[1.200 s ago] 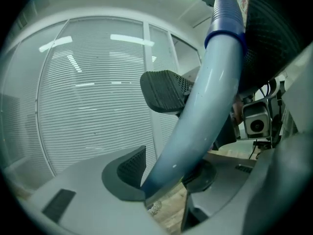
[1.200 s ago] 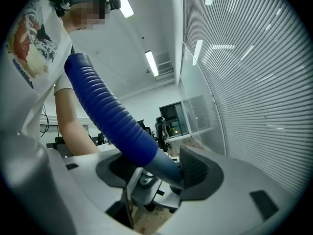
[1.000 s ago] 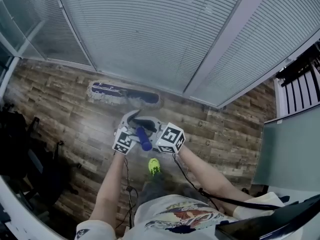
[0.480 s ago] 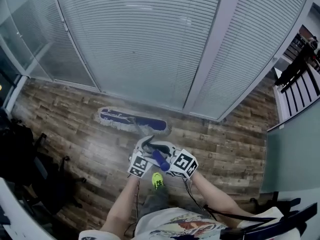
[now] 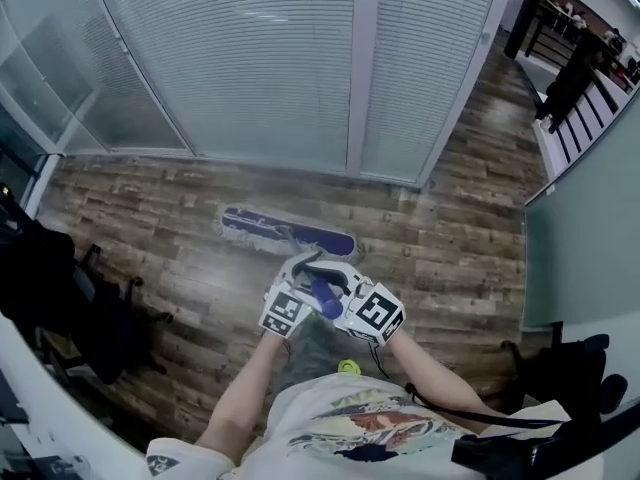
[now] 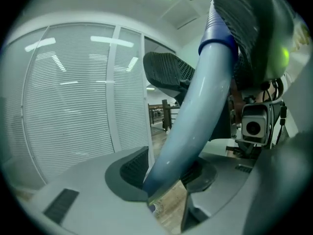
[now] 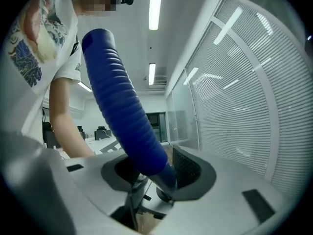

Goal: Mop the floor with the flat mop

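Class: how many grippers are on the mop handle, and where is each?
2. The left gripper clamps the mop handle on its pale shaft, lower down. The right gripper, whose jaws have just been closing, grips its ribbed blue part. None appears hidden.

This is an office. Tall glass partitions with slatted blinds drawn across them line one side of a passage laid with a wood-look plank floor. Black office chairs stand bunched at one side, and a plain grey panel closes off the other. Long strip lights run along a white ceiling. Farther back there are pale desks with dark chairs drawn up to them. A dark railing edges the far end of the floor.
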Demonstrator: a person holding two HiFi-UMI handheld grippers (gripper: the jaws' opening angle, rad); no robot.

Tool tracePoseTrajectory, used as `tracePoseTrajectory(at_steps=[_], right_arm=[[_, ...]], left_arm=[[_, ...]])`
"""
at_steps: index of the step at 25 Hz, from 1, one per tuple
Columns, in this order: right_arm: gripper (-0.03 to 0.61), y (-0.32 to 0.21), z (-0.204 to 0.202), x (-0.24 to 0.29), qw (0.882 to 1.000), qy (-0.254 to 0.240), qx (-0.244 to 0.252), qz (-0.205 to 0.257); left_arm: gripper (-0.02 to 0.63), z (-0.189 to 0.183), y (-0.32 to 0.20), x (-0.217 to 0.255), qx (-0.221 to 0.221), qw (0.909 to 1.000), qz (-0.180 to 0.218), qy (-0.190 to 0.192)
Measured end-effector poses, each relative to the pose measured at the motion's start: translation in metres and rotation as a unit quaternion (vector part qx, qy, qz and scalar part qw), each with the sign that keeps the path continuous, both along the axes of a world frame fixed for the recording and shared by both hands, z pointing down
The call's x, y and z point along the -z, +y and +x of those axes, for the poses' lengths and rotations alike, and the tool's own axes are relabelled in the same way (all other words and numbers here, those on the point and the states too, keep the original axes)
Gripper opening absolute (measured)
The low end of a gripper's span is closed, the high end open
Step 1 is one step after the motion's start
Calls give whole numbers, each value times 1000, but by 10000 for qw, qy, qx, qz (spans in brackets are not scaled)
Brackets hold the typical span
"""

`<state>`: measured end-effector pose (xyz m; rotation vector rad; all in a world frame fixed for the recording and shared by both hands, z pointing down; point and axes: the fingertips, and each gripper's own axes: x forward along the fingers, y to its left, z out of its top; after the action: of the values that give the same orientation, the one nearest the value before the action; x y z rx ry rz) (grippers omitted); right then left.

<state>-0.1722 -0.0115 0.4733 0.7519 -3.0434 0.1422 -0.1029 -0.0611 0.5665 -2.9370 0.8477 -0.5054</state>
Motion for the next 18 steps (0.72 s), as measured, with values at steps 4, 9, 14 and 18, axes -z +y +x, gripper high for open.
tracePoseTrajectory(at_steps=[4,9,14,18], right_arm=[[176,72,13,10,9999,62,113,106],[168,129,5,33,9990,51,331,295],[167,160,-23,39,9982,271,451,272],[166,193,-59,22,9967,621,506,104]], left_arm=[[155,19,73,3,-142,9998,-119,-96],[150,15,130,24,-149,9997,-194,39],[147,-6,163,32,-405,9989,-146,167],[147,-37,198,18,-817,9965,-156,-68]])
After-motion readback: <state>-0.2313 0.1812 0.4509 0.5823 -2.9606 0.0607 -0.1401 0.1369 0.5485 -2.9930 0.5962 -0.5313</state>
